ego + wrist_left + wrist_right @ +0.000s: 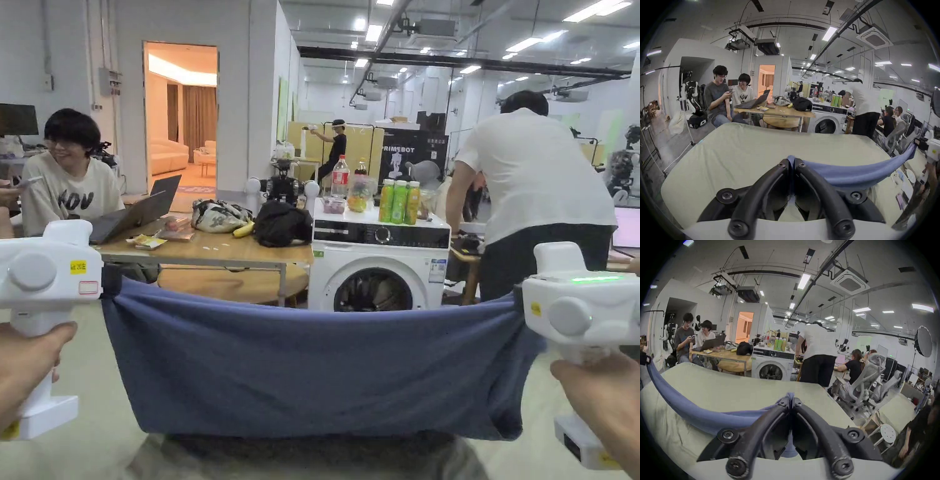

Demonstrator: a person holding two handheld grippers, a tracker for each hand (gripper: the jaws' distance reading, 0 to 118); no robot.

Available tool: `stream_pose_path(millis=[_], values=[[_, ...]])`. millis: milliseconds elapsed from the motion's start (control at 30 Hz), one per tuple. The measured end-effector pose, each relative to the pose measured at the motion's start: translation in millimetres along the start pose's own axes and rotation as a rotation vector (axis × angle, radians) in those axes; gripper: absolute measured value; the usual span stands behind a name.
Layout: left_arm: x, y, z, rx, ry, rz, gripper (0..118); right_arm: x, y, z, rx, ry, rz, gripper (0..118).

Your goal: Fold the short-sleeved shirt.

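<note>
Shirt (pixel 312 369) stretched between left gripper (pixel 791 160), right gripper (pixel 791 396), both clamped

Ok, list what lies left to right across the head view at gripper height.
Left gripper → blue shirt stretched between them → right gripper.

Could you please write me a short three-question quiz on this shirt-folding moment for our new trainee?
1. True or false: the blue shirt hangs stretched between the left gripper and the right gripper.
2. What lies below the shirt: A) pale green bed sheet, B) wooden table, C) washing machine?
3. Fill in: both grippers' jaws are ____ on the cloth.

Key: 1 true; 2 A; 3 shut.
</note>
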State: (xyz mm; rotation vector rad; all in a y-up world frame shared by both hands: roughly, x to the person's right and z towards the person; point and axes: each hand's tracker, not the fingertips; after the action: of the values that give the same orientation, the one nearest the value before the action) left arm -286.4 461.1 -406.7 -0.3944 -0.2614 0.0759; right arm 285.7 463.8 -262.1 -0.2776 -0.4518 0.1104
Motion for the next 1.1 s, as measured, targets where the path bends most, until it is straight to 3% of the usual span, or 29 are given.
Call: stream_pose_path(millis=[233,567,900,1100], values=[[-5,-72,45,-0.058,-0.029,0.003,0,6,-59,44,-0.077,0.01,0.027,0],[-26,-178,57,-0.325,-0.062,0.038,0,4,-162,73,-0.305,0.056,0.032,0],[-34,-251,44,-0.647,-0.053,0.039,0,2,-248,63,-0.65,0.11,0.143,0],[-31,-282,32,-0.76,-0.023,0.017,0,1,-287,50,-0.774,0.132,0.124,0]])
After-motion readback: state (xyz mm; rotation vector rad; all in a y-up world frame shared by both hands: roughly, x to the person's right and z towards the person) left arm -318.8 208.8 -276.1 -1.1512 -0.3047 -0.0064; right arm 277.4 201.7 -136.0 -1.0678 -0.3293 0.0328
